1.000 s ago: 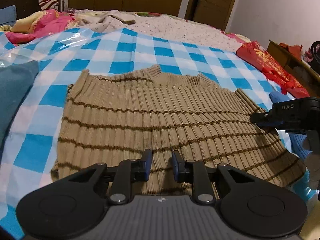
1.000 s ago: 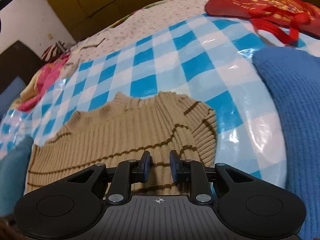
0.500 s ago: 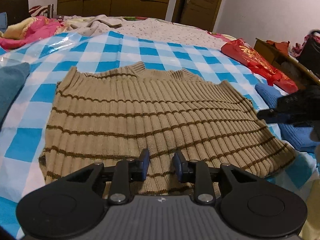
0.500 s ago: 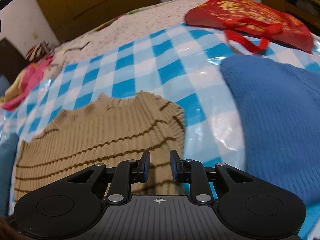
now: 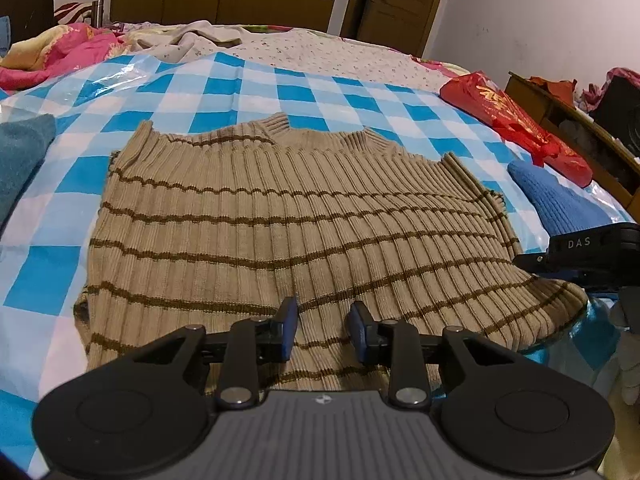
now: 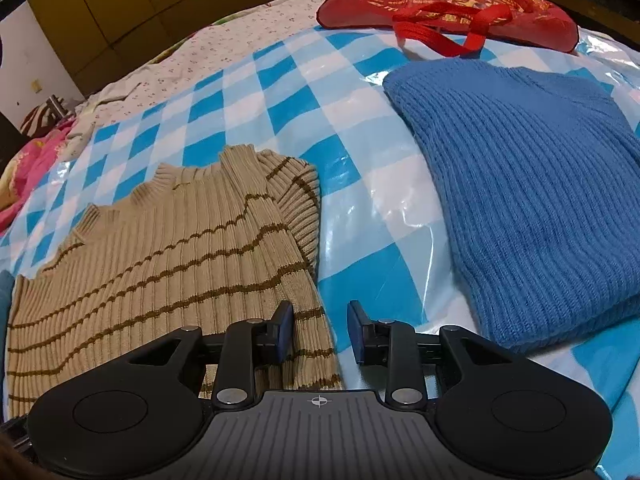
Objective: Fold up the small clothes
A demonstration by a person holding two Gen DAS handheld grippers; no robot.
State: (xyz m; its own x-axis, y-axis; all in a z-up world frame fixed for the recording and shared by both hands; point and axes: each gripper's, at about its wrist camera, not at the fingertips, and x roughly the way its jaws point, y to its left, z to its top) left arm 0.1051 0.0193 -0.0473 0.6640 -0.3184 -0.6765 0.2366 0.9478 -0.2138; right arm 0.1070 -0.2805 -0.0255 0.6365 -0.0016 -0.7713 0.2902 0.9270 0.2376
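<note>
A tan ribbed sweater with brown stripes (image 5: 280,220) lies flat on the blue-and-white checked sheet (image 5: 256,92). Its sleeves appear folded in. My left gripper (image 5: 323,330) is open and empty, just above the sweater's near hem. The right gripper body shows in the left wrist view (image 5: 592,256) at the sweater's right edge. In the right wrist view the sweater (image 6: 160,272) fills the lower left. My right gripper (image 6: 320,332) is open and empty, straddling the sweater's right edge near the hem.
A folded blue knit garment (image 6: 520,184) lies right of the sweater. A red bag (image 6: 440,4) sits beyond it. A teal cloth (image 5: 20,156) lies at the left. Pink bedding (image 5: 60,48) and a wooden cabinet (image 5: 580,128) border the bed.
Both grippers have pulled back toward the sweater's near hem. The right gripper has swung right, bringing the blue garment and the red bag further into view. The sweater lies still.
</note>
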